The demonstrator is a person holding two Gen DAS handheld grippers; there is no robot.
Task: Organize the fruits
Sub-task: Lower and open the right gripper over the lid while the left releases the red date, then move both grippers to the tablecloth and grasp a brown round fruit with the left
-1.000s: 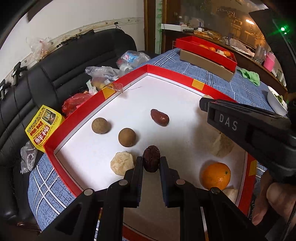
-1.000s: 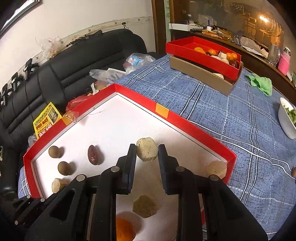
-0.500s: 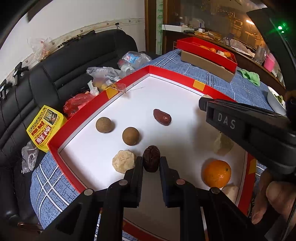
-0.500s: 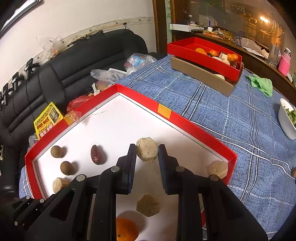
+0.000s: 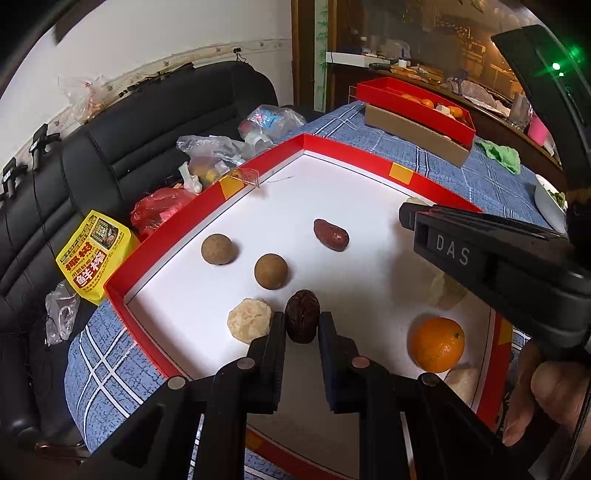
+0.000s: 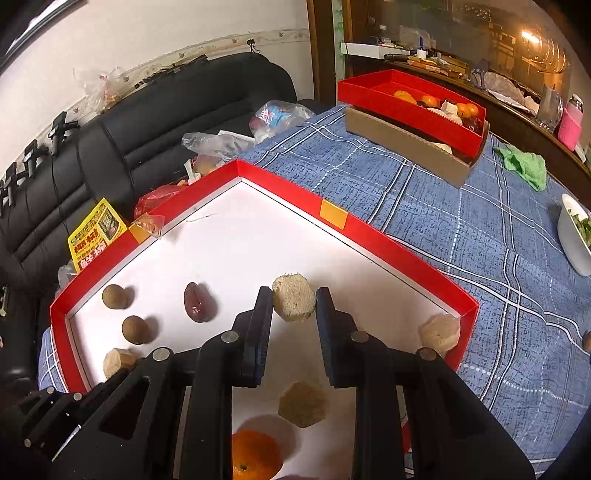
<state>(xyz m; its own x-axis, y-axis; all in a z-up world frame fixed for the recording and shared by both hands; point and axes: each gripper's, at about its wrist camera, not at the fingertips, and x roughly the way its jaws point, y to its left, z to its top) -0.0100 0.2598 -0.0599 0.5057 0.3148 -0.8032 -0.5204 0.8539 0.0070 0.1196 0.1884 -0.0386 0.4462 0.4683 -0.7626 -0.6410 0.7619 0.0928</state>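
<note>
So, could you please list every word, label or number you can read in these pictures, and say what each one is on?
"DAS": raised letters on the black body of the right tongs.
"鲜羊": large red characters on the yellow packet lying on the black sofa; its smaller print is too blurred to read.
Blue-and-white wrapper in the plastic bag: printing unreadable.
Nothing else bears readable text.

A black leather sofa stood against a white wall with a patterned border strip, plastic bags heaped on its seat. The bench wore a blue plaid cloth. Behind it ran a dark wooden sideboard, lit by a warm lamp.
</note>
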